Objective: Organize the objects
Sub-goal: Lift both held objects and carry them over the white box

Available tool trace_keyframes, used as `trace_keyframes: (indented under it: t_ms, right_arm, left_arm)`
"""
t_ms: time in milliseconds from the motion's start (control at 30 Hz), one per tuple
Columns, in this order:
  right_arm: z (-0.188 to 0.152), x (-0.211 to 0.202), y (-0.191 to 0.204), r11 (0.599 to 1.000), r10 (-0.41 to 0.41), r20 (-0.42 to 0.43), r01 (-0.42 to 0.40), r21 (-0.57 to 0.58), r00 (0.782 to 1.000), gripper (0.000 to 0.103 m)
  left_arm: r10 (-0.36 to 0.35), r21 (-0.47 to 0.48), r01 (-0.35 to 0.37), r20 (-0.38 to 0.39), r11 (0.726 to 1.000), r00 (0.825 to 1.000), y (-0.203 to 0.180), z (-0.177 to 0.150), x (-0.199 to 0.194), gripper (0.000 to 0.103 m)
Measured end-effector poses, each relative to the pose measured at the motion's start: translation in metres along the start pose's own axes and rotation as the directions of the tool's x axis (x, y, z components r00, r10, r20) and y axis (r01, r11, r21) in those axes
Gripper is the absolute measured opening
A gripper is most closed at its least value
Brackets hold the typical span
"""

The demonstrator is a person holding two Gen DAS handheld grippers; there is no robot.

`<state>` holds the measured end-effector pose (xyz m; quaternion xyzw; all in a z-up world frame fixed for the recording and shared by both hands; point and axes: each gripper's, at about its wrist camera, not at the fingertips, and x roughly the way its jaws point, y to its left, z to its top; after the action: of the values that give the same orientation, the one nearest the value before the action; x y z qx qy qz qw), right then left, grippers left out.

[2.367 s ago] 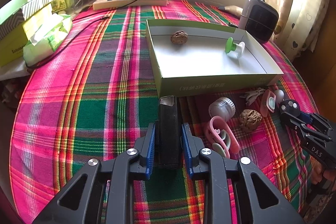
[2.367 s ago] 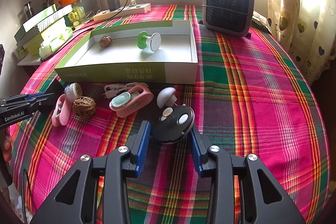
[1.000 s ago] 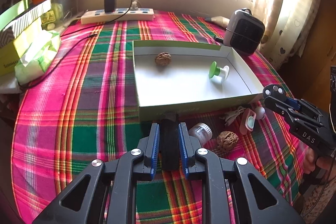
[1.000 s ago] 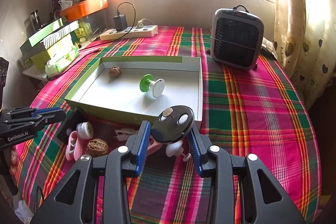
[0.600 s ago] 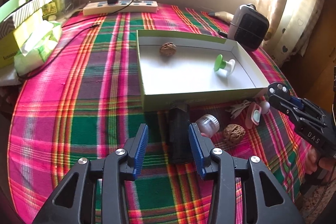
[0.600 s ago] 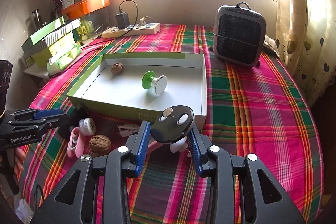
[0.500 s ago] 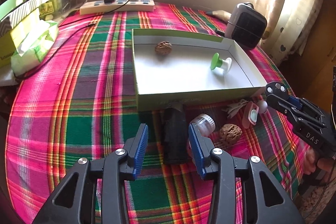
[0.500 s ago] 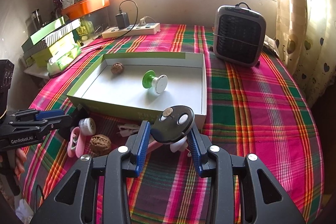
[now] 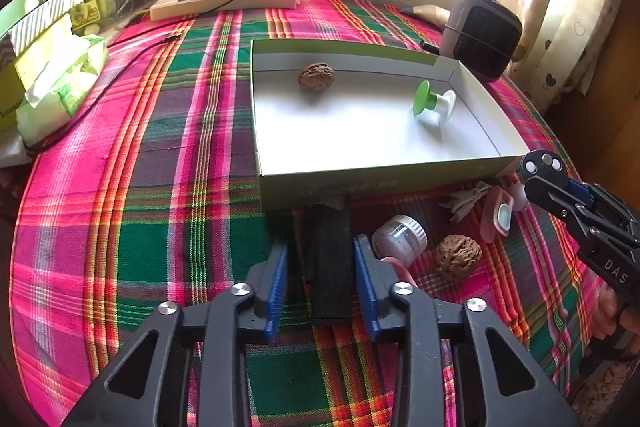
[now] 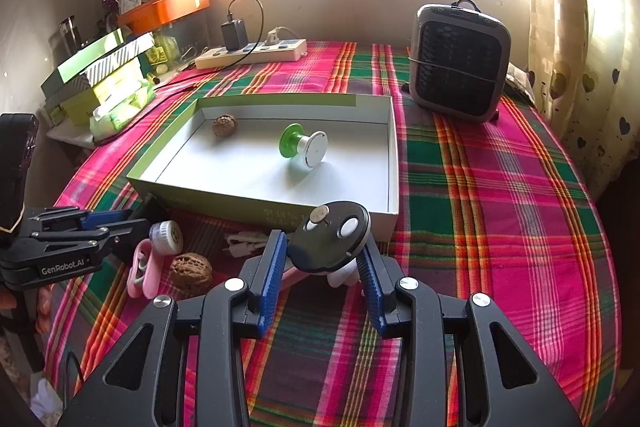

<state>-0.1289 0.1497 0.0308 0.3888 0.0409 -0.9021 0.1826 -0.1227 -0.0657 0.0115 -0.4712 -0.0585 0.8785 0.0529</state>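
The left gripper (image 9: 322, 279) points down at the plaid tablecloth (image 9: 152, 211) with a black block (image 9: 328, 259) lying between its blue pads. Its jaws have just been closing, yet a gap shows on the left side of the block, and the right pad sits just beside it or touching; which of the two cannot be told. The block's far end lies just in front of the near wall of the green and white box (image 9: 320, 183). Just to the right of this gripper lie a small white jar (image 9: 400, 237) and a walnut (image 9: 458, 251), with a pink clip (image 9: 498, 215) further right.

The right gripper (image 10: 322, 269) is clenched on a black round disc (image 10: 328, 237), which is held up above the cloth, tilted, with its face towards the camera. The disc hangs in front of the near right corner of the box. Inside the box, beyond the gripper, lie a second walnut (image 10: 225, 125) near the far left corner and a green and white spool (image 10: 304, 145) on its side near the middle. A grey heater (image 10: 460, 63) stands beyond the box to the right, and a power strip (image 10: 252, 53) lies at the far edge of the table.
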Motion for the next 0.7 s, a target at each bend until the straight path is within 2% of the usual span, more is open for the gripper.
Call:
trace_keyframes:
  t_ms: [100,367,700]
  right_arm:
    - [0.0,0.0,0.0,1.0,0.0,0.0,0.0,0.0,1.0,0.038]
    - [0.0,0.0,0.001,1.0,0.002,0.0,-0.002,0.0,1.0,0.038]
    - [0.003,-0.008,0.004,1.0,0.001,0.019,-0.001,-0.006,1.0,0.038]
  left_arm:
    - [0.005,0.005,-0.005,-0.003,1.0,1.0,-0.001,-0.001,0.002,0.023]
    - [0.014,0.015,-0.014,0.0,1.0,1.0,-0.003,-0.001,0.001,0.022]
    - [0.006,0.023,-0.008,0.051,1.0,0.999,-0.007,0.006,-0.019,0.022]
